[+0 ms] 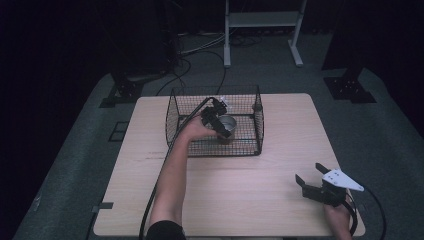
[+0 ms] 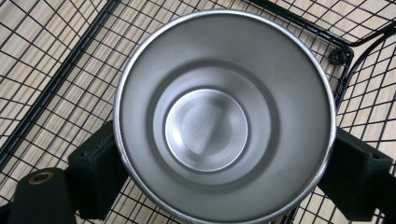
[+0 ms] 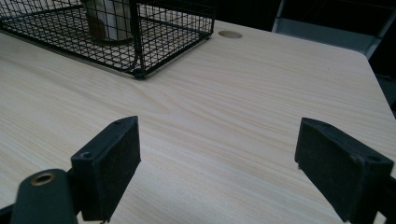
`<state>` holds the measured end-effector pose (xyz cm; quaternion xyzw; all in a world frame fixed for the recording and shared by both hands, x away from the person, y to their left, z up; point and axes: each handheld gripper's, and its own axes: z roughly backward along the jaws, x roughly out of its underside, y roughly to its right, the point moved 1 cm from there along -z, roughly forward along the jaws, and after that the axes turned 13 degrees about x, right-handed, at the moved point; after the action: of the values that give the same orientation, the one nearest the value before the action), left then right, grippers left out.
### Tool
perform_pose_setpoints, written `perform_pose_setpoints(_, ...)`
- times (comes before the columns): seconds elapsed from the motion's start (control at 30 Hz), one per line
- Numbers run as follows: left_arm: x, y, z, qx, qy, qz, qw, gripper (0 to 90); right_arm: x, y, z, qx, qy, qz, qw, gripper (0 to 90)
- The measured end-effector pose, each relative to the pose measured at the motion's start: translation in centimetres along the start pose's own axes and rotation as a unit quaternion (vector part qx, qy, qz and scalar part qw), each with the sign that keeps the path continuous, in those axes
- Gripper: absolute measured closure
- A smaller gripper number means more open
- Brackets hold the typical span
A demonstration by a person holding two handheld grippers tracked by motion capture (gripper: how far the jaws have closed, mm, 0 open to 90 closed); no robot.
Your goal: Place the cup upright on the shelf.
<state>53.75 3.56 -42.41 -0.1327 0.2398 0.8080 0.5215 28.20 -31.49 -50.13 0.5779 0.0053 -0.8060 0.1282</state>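
Steady now, left tool (image 1: 216, 120) clamped on the steel cup (image 2: 224, 116) inside the wire basket (image 1: 174, 113), easing it down level onto the mesh floor before letting go, right tool (image 3: 224, 168) spread wide, idle above the surface (image 3: 243, 93).

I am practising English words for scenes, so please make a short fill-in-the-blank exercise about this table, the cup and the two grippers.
1. The left gripper holds a metal ____ by its sides.
2. The cup is inside the black wire ____.
3. The right gripper has its jaws ____, with nothing between them.
4. Inside, the cup is ____.

Missing words: cup; basket; open; empty
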Motion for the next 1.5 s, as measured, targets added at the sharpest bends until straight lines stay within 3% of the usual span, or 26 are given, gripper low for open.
perform_pose_setpoints(0.9,0.2,1.2,3.3,-0.007,0.048,-0.005,0.9988,7.9,0.0,-0.1,0.0,0.003,-0.002,0.005,1.0,13.5)
perform_pose_setpoints(1.3,0.9,2.8,5.8,-0.009,0.085,-0.026,0.996,7.5,0.0,-0.2,0.0,0.008,-0.005,0.008,0.9999,13.5)
perform_pose_setpoints(1.5,1.1,3.8,6.8,-0.014,0.091,-0.041,0.9949,7.4,0.0,-0.3,0.0,0.01,-0.006,0.009,0.9999,13.5)
